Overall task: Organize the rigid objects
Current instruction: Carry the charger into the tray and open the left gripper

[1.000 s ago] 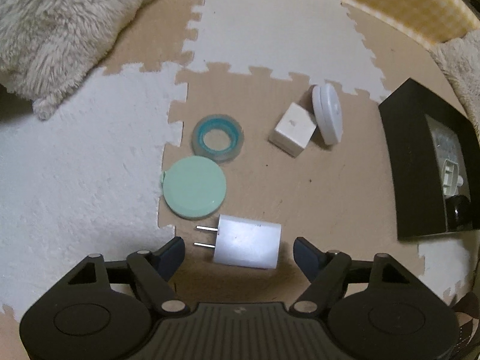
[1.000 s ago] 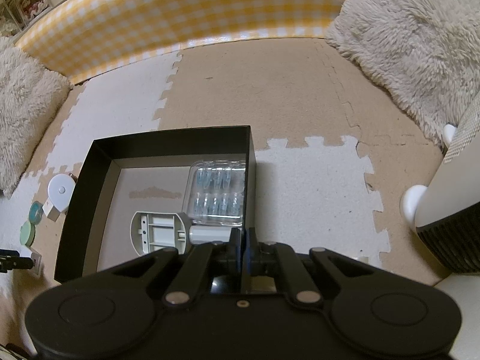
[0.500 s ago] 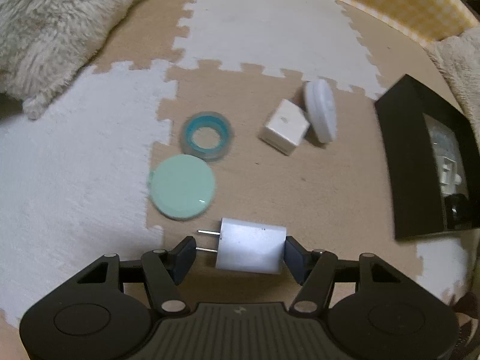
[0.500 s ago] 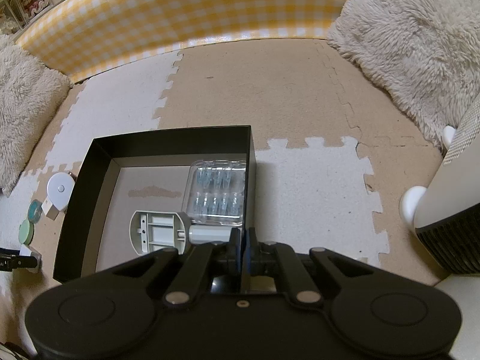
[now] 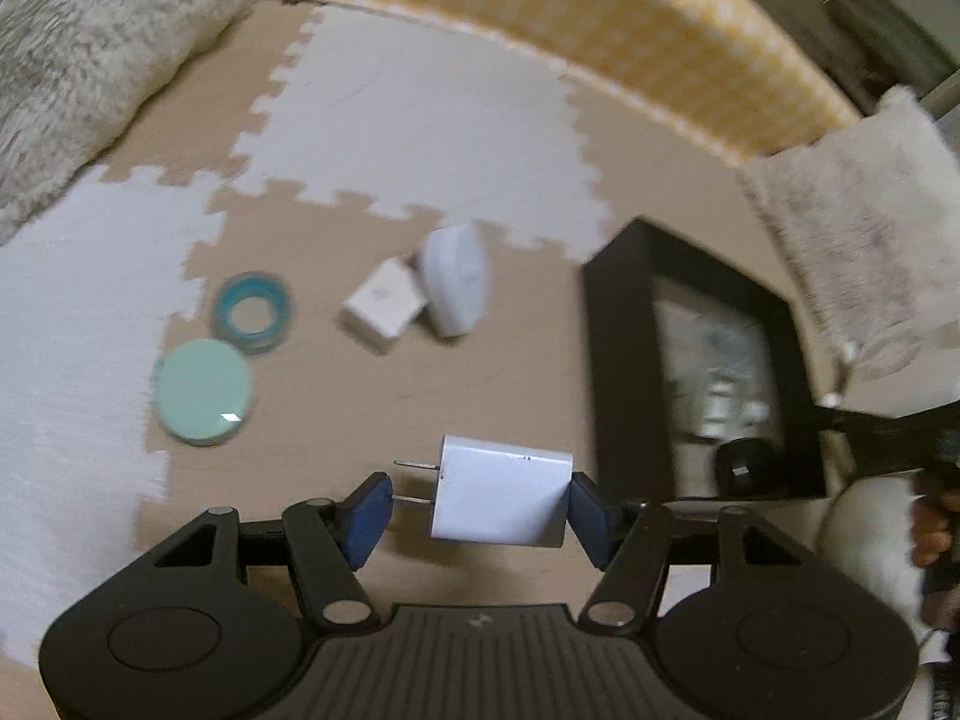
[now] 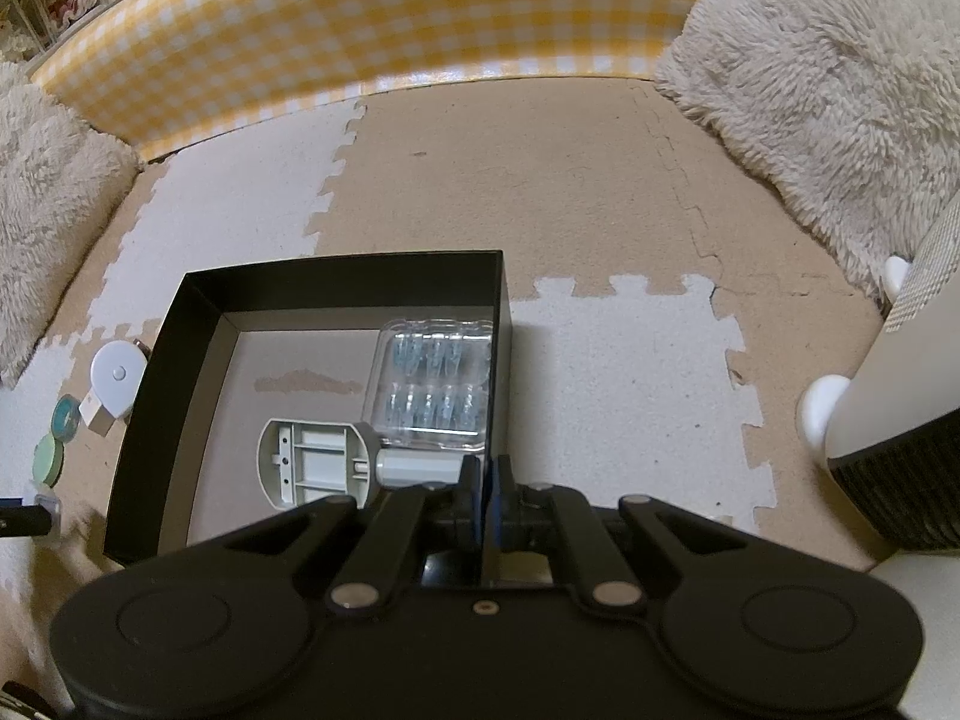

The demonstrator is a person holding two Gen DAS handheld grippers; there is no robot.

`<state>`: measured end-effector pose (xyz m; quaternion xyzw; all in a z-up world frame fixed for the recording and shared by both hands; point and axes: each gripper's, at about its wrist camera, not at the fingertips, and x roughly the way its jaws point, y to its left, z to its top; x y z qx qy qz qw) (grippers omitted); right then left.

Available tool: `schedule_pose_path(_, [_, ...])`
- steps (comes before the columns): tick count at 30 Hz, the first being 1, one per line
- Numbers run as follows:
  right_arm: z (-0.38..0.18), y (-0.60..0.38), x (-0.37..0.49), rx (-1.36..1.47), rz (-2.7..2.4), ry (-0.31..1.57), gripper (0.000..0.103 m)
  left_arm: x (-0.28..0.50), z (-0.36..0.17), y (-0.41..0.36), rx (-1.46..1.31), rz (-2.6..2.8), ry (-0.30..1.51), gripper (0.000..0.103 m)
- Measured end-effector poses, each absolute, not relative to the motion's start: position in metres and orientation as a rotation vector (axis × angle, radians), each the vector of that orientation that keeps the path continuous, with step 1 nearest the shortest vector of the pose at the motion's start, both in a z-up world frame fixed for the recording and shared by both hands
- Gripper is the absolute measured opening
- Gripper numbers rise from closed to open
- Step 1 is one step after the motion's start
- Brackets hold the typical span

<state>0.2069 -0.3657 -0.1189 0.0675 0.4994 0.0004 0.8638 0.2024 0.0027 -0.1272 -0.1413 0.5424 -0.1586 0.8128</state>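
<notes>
Our left tool (image 5: 477, 507) pinches the white rectangular plastic plug adapter (image 5: 501, 498) across its length: the left pad (image 5: 369, 516) sits at the tips of the two metal prongs, the right pad at the flat back face. The adapter looks clear of the tan and white foam puzzle-mat floor (image 5: 384, 114), just left of the black open cardboard box (image 5: 618, 360).

Going left to right on the floor beyond it, we see a mint-green round lid (image 5: 201, 390), a clear tape roll with a blue core (image 5: 255, 312), a small white cube-shaped block (image 5: 384, 303) and, touching it, a white round disc-shaped device (image 5: 457, 279) standing on its edge.

We judge the adapter light, stiff and smooth. Held by the prong tips it could pivot or slip, so a hold across its broad flat sides would be steadier.

Further right, our right tool (image 6: 485, 498) hovers with its pads pressed together on nothing, over the near edge of the box, where a clear blister tray (image 6: 435, 384) and a grey plastic battery holder (image 6: 315, 462) already lie.
</notes>
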Motion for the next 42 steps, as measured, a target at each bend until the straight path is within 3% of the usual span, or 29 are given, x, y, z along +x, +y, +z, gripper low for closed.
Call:
schedule_pose_path(14, [-0.119, -0.365, 0.207, 0.141, -0.008, 1.053, 0.004, 0.187, -0.099, -0.083, -0.379, -0.509, 1.052, 0.064])
schedule_pose_path(32, [-0.118, -0.362, 0.207, 0.121, -0.012, 1.06, 0.004, 0.206, -0.131, -0.144, -0.358, -0.41, 1.12, 0.064])
schedule_pose_path(35, [-0.118, -0.362, 0.208, 0.118, -0.012, 1.062, 0.004, 0.207, -0.135, -0.145, -0.361, -0.398, 1.143, 0.066])
schedule_pose_path(37, [-0.118, -0.362, 0.207, 0.117, -0.011, 1.061, 0.004, 0.207, -0.135, -0.145, -0.36, -0.399, 1.142, 0.075])
schedule_pose_path(42, [-0.118, -0.361, 0.208, 0.113, -0.011, 1.062, 0.004, 0.206, -0.131, -0.146, -0.349, -0.408, 1.142, 0.084])
